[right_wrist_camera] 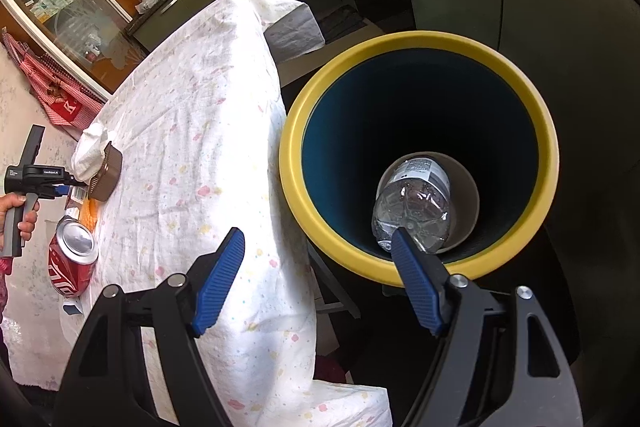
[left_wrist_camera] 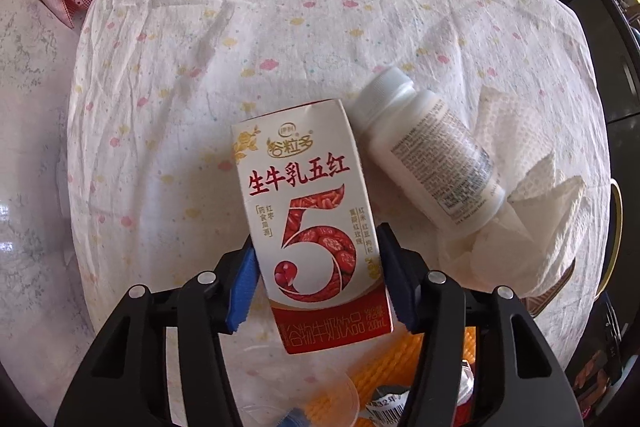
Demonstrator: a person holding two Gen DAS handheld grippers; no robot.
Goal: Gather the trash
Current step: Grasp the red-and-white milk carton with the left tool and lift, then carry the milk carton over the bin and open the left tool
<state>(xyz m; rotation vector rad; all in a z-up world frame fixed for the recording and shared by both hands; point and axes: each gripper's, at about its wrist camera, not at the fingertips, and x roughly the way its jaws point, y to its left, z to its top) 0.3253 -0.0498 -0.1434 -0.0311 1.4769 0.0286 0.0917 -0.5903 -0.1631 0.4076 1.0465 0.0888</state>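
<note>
Two grippers: left gripper [left_wrist_camera: 318, 287] straddles milk carton [left_wrist_camera: 312, 223] flat on tabletop [left_wrist_camera: 168, 75], pads w/ slight gaps, ready to lift; right gripper [right_wrist_camera: 318, 283] wide, empty over bin [right_wrist_camera: 416, 45].

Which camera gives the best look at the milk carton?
The left wrist view: the milk carton fills the centre, label up, between the left gripper's blue pads. In the right wrist view, the left gripper is seen at the far table edge; the carton cannot be made out.
</note>
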